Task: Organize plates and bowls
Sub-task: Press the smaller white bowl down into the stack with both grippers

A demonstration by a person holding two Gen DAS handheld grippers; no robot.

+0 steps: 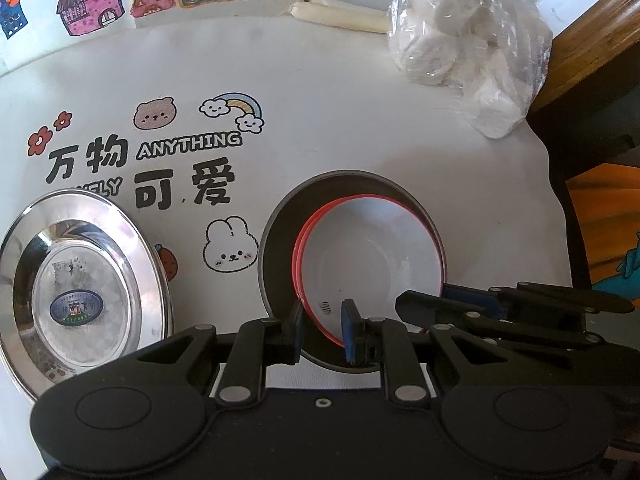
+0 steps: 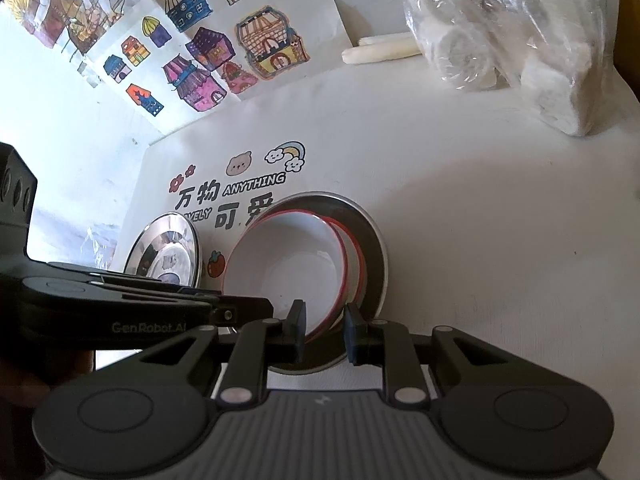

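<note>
On the white printed tabletop (image 1: 360, 92):
Landmark: steel plate (image 1: 276, 240) under two nested red-rimmed white bowls (image 1: 372, 256).
Spare steel plate (image 1: 84, 280): well left of that stack.
Left gripper (image 1: 322, 330): nearly closed, pinching the bowls' near rim.
Right gripper (image 2: 324, 330): narrow, astride the same rim; grip uncertain.

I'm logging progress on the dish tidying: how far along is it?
Done: two red-rimmed white bowls sit nested in the dark metal plate. In hand: the left gripper and right gripper both straddle the stack's near rims. Left: the shiny steel plate lies apart, unstacked.
</note>
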